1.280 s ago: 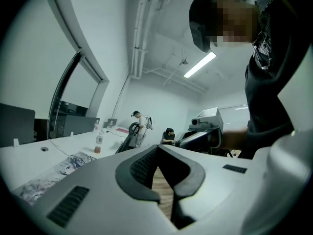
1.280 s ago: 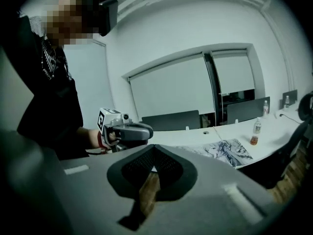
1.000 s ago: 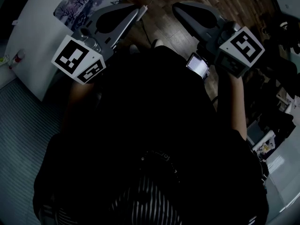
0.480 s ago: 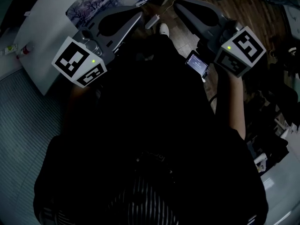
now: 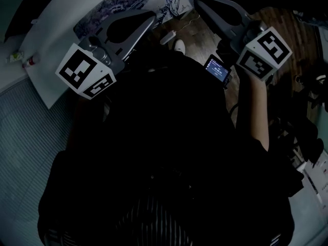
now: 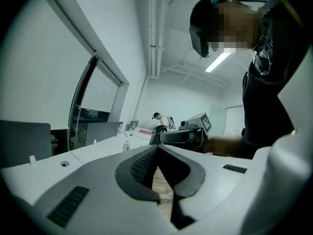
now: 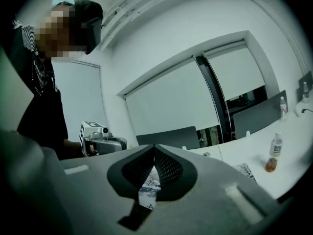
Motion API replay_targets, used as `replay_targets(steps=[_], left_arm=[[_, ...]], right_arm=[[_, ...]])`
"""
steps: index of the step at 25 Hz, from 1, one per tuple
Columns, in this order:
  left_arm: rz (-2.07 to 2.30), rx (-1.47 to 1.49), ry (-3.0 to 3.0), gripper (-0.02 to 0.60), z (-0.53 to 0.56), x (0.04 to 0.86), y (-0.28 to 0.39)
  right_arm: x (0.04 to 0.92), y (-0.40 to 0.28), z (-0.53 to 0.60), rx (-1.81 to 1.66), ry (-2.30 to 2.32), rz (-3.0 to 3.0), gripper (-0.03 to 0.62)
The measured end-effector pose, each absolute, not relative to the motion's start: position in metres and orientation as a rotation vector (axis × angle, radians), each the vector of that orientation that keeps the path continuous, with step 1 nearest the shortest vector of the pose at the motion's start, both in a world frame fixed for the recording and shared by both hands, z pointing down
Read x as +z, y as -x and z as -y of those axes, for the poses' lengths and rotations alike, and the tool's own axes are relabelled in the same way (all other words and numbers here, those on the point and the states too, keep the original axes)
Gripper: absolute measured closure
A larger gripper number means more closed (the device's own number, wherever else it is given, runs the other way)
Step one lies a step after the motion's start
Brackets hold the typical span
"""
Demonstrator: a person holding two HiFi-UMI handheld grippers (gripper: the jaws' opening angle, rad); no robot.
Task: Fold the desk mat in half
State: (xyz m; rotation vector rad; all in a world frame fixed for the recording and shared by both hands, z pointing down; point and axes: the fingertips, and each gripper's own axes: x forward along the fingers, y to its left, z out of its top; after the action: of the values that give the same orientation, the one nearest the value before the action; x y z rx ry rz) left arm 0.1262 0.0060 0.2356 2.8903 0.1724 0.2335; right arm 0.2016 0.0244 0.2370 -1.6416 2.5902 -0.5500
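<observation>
The desk mat (image 5: 123,1), white with a blue tree print, lies flat on the white table (image 5: 48,50) at the top of the head view. Its print also shows through the right gripper's jaw gap, where a patch of desk mat (image 7: 148,186) is visible. I hold both grippers up in front of the person's dark torso, apart from the mat. My left gripper (image 5: 151,15) (image 6: 157,148) has its jaws touching at the tips, with nothing in them. My right gripper (image 5: 197,0) (image 7: 154,148) is shut and empty too. Each gripper sees the other across the gap.
A small lit screen (image 5: 217,69) sits on the right gripper. Below the grippers is wooden floor (image 5: 197,32) and a white shoe (image 5: 179,46). Bottles (image 7: 275,153) stand on the table, and one lies near its left end (image 5: 23,60). Dark chairs (image 7: 166,136) line the far side.
The head view has shifted, so more of the table and the mat shows at the top. Both grippers have stayed shut and empty at about the same height.
</observation>
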Motion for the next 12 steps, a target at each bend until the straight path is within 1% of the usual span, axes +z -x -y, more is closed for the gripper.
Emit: replay_targets(steps=[8,12], left_arm=[[-0.145,0.238,-2.790,0.572,0.010,0.239,-0.185],[-0.095,0.308,-2.732,0.572,0.015,0.254,-0.208]], right_arm=[[0.253,-0.255,0.002,-0.634,1.523,-2.617,0.589],[0.262,-0.280,0.011,-0.642,1.471,-2.640,0.589]])
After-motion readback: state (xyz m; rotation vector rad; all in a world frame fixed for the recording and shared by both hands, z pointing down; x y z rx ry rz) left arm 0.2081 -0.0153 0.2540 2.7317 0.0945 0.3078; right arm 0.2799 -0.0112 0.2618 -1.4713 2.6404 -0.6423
